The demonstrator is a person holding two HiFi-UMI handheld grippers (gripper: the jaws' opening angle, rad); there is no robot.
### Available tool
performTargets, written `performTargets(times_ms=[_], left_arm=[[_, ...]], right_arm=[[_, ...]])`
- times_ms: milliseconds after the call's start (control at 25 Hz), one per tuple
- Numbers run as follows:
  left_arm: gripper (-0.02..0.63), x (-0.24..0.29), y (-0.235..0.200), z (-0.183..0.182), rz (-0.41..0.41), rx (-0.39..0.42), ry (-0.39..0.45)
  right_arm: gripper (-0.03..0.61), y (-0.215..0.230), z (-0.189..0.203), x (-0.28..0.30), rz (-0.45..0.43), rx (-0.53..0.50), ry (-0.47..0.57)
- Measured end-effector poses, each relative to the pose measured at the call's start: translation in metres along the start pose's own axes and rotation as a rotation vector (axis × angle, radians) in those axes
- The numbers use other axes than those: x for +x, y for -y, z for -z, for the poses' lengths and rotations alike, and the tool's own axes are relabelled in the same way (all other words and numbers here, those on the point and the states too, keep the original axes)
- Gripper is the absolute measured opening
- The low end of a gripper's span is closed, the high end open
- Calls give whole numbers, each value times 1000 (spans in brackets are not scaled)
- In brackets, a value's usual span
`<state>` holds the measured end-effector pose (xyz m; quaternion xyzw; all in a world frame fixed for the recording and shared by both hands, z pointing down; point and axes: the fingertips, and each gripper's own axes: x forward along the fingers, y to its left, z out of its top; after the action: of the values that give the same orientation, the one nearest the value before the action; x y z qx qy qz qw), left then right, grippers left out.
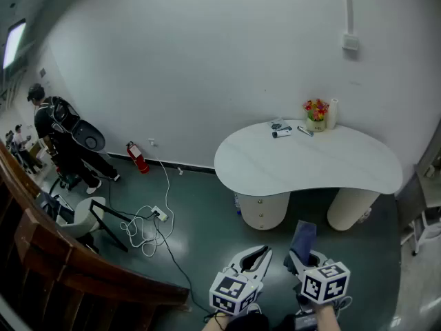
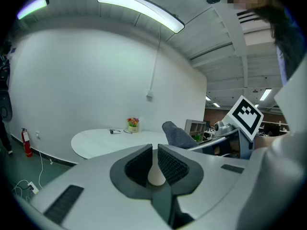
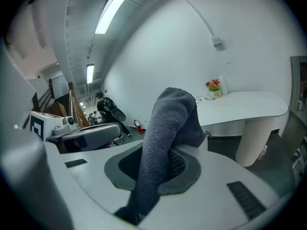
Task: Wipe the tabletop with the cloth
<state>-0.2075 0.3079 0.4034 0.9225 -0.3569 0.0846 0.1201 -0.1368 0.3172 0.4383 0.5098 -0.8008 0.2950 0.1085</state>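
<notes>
The white kidney-shaped table (image 1: 310, 161) stands on two cream pedestals ahead of me, against the white wall, some way off from both grippers. A grey-blue cloth (image 1: 302, 238) sticks up out of my right gripper (image 1: 296, 257), which is shut on it. In the right gripper view the cloth (image 3: 168, 138) rises between the jaws and folds over, hiding part of the table (image 3: 240, 104). My left gripper (image 1: 264, 252) is held beside it, jaws nearly together with nothing in them. In the left gripper view that gripper (image 2: 155, 150) faces the table (image 2: 105, 140), with the cloth (image 2: 180, 137) at its right.
On the table's far edge stand a flower pot (image 1: 316, 111), a white roll (image 1: 333, 113) and a few small items (image 1: 281, 129). A fire extinguisher (image 1: 137, 157) and a power strip with cables (image 1: 155, 216) lie on the floor at left. A person (image 1: 52, 123) stands far left beyond a wooden railing (image 1: 41, 247).
</notes>
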Motion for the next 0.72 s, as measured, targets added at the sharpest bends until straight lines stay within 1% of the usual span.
performTargets(times_ms=[280, 560, 720], left_arm=[[37, 7, 0, 0, 13, 22, -9], [37, 6, -6, -3, 30, 37, -1], [37, 4, -8, -5, 43, 48, 2]], right_arm=[[60, 0, -2, 5, 0, -2, -10], [60, -3, -7, 5, 30, -33, 27], [60, -5, -9, 5, 39, -30, 40]])
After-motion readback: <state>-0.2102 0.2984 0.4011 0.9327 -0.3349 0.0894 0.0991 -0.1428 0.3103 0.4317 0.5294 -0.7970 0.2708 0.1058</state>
